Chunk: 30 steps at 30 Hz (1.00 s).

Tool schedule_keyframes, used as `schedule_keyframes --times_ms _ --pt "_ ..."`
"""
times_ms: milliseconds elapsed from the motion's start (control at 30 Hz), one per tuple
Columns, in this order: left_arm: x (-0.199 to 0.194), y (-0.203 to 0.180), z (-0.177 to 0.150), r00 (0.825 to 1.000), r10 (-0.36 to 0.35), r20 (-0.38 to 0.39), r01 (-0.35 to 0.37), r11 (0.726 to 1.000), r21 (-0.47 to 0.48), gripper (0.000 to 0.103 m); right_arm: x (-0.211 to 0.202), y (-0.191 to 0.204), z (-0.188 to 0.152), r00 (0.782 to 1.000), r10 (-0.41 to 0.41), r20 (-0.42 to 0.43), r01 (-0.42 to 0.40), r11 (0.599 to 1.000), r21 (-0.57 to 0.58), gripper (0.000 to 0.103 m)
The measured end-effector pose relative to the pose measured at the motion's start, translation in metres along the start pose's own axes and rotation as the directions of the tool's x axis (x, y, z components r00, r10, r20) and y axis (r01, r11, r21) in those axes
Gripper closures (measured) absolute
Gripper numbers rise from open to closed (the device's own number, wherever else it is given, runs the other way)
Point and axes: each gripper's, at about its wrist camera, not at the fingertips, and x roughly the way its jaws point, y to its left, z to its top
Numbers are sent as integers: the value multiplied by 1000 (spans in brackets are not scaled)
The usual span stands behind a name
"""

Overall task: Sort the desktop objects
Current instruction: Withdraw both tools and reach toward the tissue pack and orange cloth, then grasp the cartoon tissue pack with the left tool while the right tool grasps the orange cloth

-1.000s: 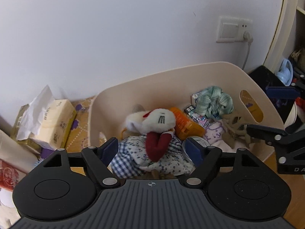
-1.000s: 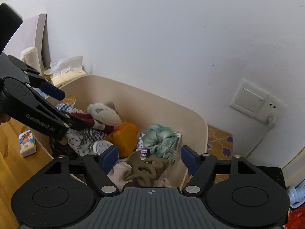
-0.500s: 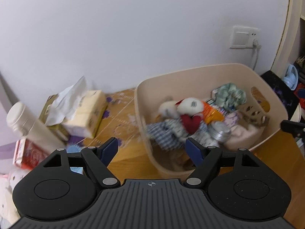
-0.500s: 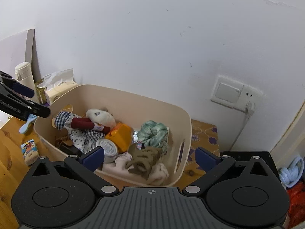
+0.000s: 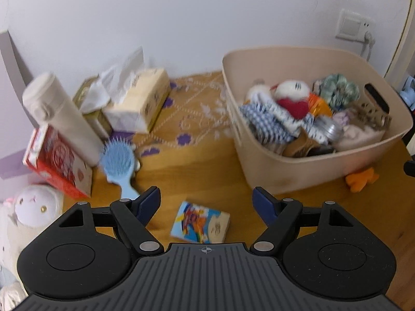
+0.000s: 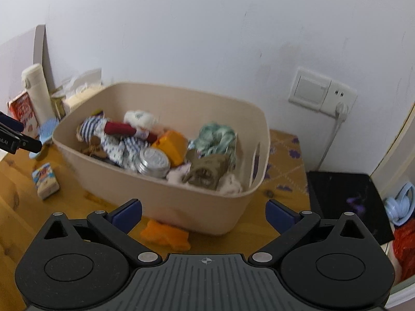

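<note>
the left hand-held gripper (image 5: 206, 202) hung with its jaws wide apart and nothing between them, over a small colourful box (image 5: 200, 223) lying flat on the wooden surface (image 5: 197, 176). the right hand-held gripper (image 6: 203, 211) was likewise spread and empty, just above an orange soft toy (image 6: 166, 234) that lay on the surface against the near wall of the beige bin (image 6: 199, 207).

the bin was already heaped with a checked doll (image 6: 116, 142), a round tin (image 6: 153, 160), a green scrunchie (image 6: 216, 136) and more, so anything dropped on top might roll or slide back out. the orange toy touched the bin wall, so a finger closing there could likely catch the bin and shove it instead. the box lay low and flat, and the pads might slip over its edges. both views were somewhat blurred, which made fine alignment hard to judge.

left of the bin a blue hairbrush (image 5: 119, 163), a tissue pack (image 5: 137, 103), a white flask (image 5: 62, 114) and a red carton (image 5: 57, 163) crowded the surface near a patterned mat (image 5: 192, 108). a plain white wall with a switch and socket (image 6: 321, 93) stood behind.
</note>
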Motion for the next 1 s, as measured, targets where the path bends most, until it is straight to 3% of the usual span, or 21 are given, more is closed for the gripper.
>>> schedule_keyframes --times_ms 367,700,800,1000 --pt "37 9 -28 995 -25 -93 23 1000 -13 24 31 10 -21 993 36 -114 -37 999 -6 0" --pt "65 9 -38 991 -58 -125 58 998 -1 24 68 23 -32 978 65 -197 -64 998 8 0" --pt "72 8 -37 992 -41 -121 42 999 8 18 76 27 -35 976 60 -210 -62 998 -2 0" --pt "83 7 -35 988 -61 -143 61 998 -8 18 90 33 -35 974 51 -219 -57 998 -24 0"
